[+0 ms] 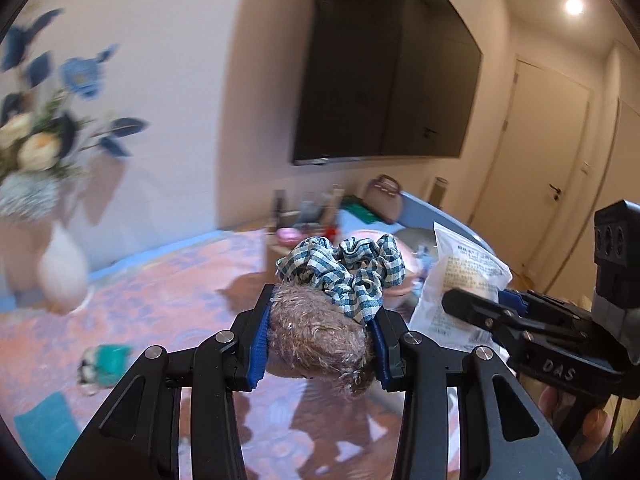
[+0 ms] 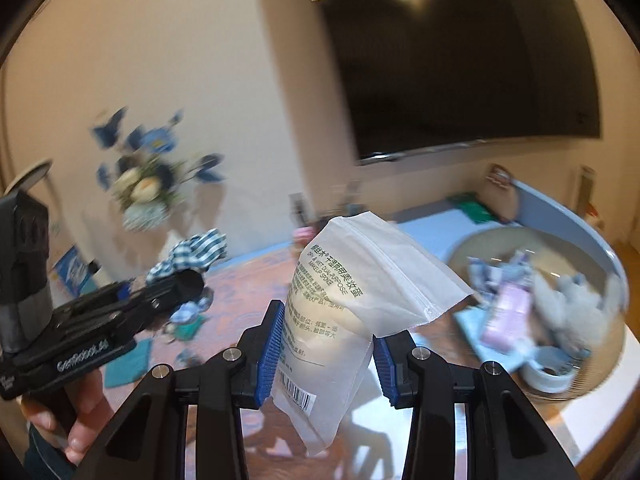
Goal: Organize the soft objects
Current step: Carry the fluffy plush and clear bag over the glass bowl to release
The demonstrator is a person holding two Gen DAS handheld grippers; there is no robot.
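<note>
My left gripper (image 1: 320,340) is shut on a brown fuzzy scrunchie (image 1: 316,336), with a blue-and-white gingham scrunchie (image 1: 344,272) bunched on top of it, held above the table. My right gripper (image 2: 326,344) is shut on a white zip bag of makeup sponges (image 2: 340,304), also lifted. The right gripper (image 1: 504,312) and its bag (image 1: 460,280) show at the right of the left wrist view. The left gripper (image 2: 176,284) and the gingham scrunchie (image 2: 192,256) show at the left of the right wrist view.
A round blue-rimmed basket (image 2: 568,220) at the right holds several soft items. A teal cloth (image 1: 48,424) and a small teal item (image 1: 108,364) lie on the patterned tablecloth (image 1: 168,304). A white vase of flowers (image 1: 60,272) stands at the left, a wall TV (image 1: 384,72) behind.
</note>
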